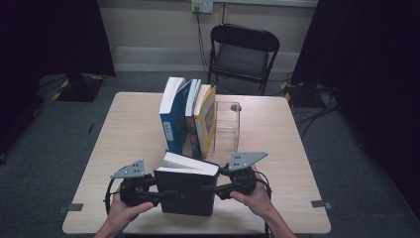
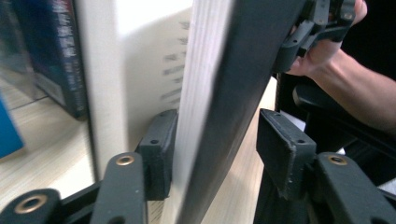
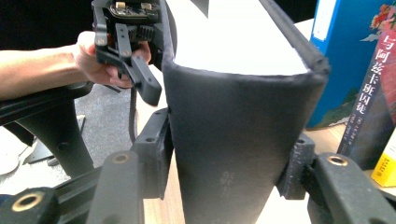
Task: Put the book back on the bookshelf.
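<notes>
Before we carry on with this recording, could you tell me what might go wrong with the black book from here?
The left gripper has one pad clear of the black book, so the book rests mainly on the right gripper, clamped across the spine; it could tip or slip. Swinging forward, it might knock the leaning row of books beside the clear bookend.

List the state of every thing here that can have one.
black book, upright, cover gaping at the top, between both tongs
left tongs, open, one pad off the cover
right tongs, shut on the black book's spine
row of books, closed, standing, slightly tilted
clear stand, upright
folding chair, unfolded, unoccupied
</notes>
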Demonstrator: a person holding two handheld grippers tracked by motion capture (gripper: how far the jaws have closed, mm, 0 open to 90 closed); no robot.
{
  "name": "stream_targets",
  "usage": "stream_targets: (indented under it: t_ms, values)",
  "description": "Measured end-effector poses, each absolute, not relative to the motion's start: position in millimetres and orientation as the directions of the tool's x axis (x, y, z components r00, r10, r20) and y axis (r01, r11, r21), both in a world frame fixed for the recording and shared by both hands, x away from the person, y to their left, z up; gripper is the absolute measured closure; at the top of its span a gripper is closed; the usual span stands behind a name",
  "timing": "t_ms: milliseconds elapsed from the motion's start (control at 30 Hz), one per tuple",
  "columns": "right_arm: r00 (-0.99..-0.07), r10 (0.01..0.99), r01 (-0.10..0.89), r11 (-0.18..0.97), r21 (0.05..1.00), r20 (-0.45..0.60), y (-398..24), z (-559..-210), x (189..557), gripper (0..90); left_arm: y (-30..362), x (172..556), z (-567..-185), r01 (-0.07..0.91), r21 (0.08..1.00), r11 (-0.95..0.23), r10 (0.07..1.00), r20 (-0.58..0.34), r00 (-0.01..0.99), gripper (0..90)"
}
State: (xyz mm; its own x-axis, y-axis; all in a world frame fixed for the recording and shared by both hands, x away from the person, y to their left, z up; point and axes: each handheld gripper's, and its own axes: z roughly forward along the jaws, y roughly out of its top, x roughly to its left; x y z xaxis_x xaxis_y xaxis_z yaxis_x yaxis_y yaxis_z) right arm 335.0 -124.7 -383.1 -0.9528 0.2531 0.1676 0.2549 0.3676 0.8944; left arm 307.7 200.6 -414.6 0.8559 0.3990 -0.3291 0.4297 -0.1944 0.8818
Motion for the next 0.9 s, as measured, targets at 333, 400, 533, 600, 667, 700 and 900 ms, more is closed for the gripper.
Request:
stream_targets:
  t_ms: [333,400,533,600,667,700,900]
  values:
    - [-0.954,0.266,0.233,0.360,0.903,0.140,-117.1,-379.5,330.9,47.9,221.1,313.9,-418.0,0.463,0.880,-0.110,0.478,-0.361,0.800,40.1]
    - [-0.953,0.269,0.233,0.365,0.901,0.138,-110.2,-379.1,332.1,46.4,215.9,314.6,-418.2,0.461,0.880,-0.117,0.481,-0.356,0.801,39.6]
    - [-0.953,0.282,0.220,0.382,0.897,0.114,-103.7,-378.1,332.9,51.0,208.7,316.6,-418.5,0.452,0.880,-0.146,0.482,-0.336,0.809,38.3]
    - [-0.953,0.285,0.216,0.389,0.895,0.106,-104.1,-377.1,330.0,52.1,208.1,318.3,-419.1,0.461,0.876,-0.141,0.479,-0.347,0.806,36.8]
    - [-0.947,0.301,0.225,0.387,0.894,0.108,-104.5,-376.7,328.5,52.5,209.5,318.8,-419.1,0.461,0.876,-0.141,0.498,-0.340,0.798,36.1]
    - [-0.946,0.307,0.226,0.388,0.894,0.106,-105.7,-376.5,328.6,52.7,211.4,319.0,-419.1,0.463,0.876,-0.133,0.508,-0.341,0.791,35.9]
    - [-0.934,0.345,0.236,0.389,0.891,0.097,-122.6,-375.1,326.9,52.9,226.3,322.0,-423.8,0.488,0.861,-0.142,0.611,-0.312,0.728,29.6]
